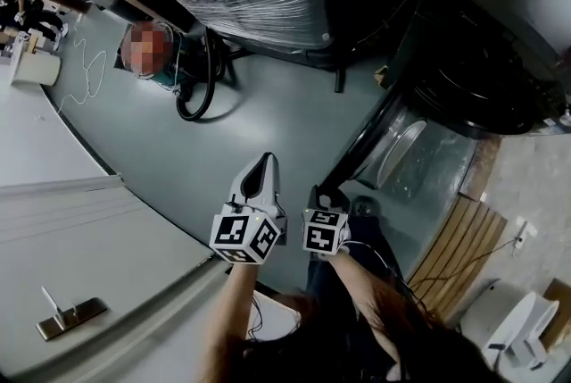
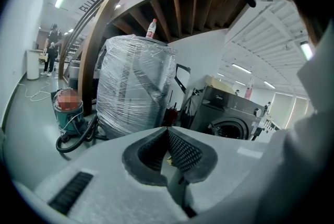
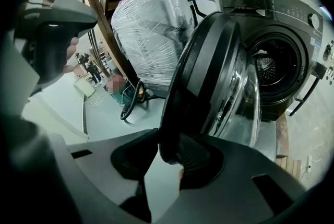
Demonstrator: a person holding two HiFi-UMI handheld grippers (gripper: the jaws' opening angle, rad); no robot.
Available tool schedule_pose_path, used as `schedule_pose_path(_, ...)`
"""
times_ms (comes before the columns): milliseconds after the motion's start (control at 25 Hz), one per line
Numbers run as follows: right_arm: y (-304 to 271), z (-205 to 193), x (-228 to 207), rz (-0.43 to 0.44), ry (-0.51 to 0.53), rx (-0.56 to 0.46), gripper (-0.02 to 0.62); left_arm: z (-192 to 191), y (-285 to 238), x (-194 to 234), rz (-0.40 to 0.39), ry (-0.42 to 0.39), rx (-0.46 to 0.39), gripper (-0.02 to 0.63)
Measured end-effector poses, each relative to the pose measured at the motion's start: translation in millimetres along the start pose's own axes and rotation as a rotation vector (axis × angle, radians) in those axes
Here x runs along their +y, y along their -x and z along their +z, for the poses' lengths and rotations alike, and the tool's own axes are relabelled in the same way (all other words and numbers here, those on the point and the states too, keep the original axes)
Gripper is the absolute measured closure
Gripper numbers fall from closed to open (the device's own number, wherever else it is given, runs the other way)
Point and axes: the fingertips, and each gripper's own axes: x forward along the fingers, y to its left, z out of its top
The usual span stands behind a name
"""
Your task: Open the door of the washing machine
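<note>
Door rim (image 3: 193,61): glossy black plastic.
Door window (image 3: 245,97): clear, smooth glass.
Washing machine casing (image 3: 250,1): dark, satin, probably painted metal.
Wrapped load (image 3: 151,24): crinkled, shiny clear plastic film.
Floor (image 1: 268,131): smooth grey, faint sheen.
Right boards (image 1: 455,247): bare slatted wood.

Door (image 3: 209,87) swung out left of the washing machine (image 3: 276,9), its lower edge between the jaws of the right gripper (image 3: 164,152). Wrapped bundle (image 3: 151,24) behind it, vacuum cleaner (image 2: 70,118) further left.

Left gripper (image 1: 261,169) closed, empty; right gripper (image 1: 319,195) clamped, alongside.
</note>
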Motion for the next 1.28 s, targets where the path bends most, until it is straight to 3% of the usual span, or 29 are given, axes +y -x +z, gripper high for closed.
schedule_pose_path(280, -13.8, 12.8, 21.0, 0.037, 0.034, 0.014, 0.483, 10.4, 0.4, 30.3, 0.077, 0.021, -0.025, 0.594)
schedule_pose_path(520, -27.7, 25.0, 34.0, 0.014, 0.032, 0.005, 0.482, 15.8, -6.3, 55.2, 0.081, 0.018, -0.026, 0.594)
schedule_pose_path(1280, -65.3, 65.4, 66.6, -0.109, -0.082, -0.056, 0.477, 47.9, -65.5, 99.1, -0.145, -0.039, 0.050, 0.594)
